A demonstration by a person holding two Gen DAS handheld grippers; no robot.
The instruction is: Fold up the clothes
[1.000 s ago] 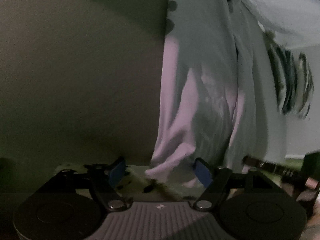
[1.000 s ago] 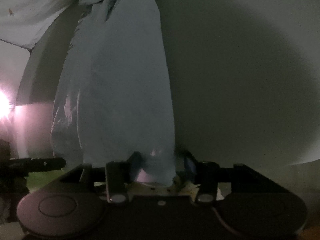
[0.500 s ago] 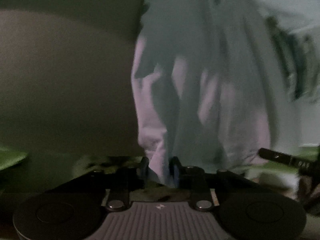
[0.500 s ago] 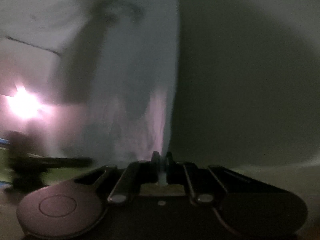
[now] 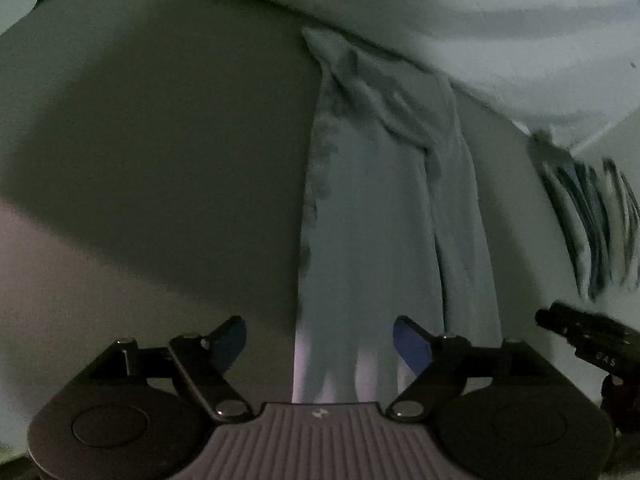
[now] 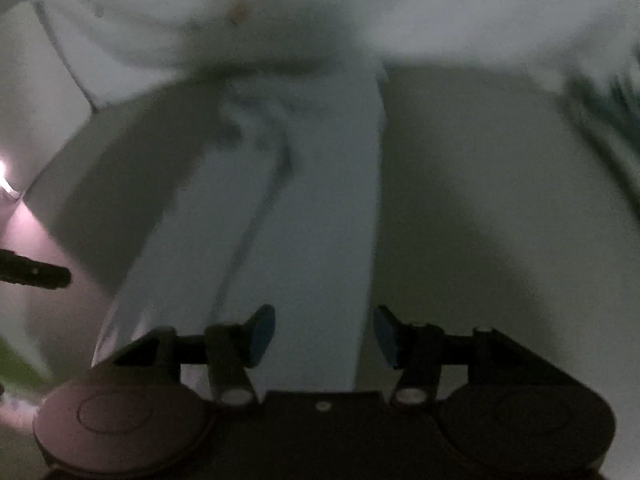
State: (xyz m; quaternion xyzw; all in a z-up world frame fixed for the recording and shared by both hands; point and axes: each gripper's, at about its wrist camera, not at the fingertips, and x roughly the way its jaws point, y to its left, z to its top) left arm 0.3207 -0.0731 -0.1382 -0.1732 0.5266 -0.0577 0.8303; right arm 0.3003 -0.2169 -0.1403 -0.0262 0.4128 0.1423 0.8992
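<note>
1. Left wrist view: the left gripper (image 5: 320, 340) has its blue-padded fingers (image 5: 228, 340) spread wide, with nothing pinched between them.
2. A pale blue garment (image 5: 380, 220) lies stretched in a long strip on the grey surface (image 5: 160, 140), running from between the left gripper's fingers away toward a white sheet (image 5: 480, 20) at the top of the view. Its near end lies in the gap between the pads; whether it touches either one is not clear.
3. A striped cloth (image 5: 592, 216), blurred, lies to the right of the garment, well apart from it. A black gripper part (image 5: 584, 336) shows at the right edge, near the left gripper.
4. Right wrist view: the right gripper (image 6: 324, 336) also has its fingers (image 6: 262, 336) held wide apart, gripping nothing.
5. The same garment (image 6: 304, 208) reaches from between these fingers up to the white sheet (image 6: 280, 20); a fold or seam runs lengthwise along it, left of its middle.
6. The grey surface (image 6: 460, 220) lies bare to the right of the garment. A dark rod-like part (image 6: 32, 272) shows at the left edge, and a bright light glares above it.
</note>
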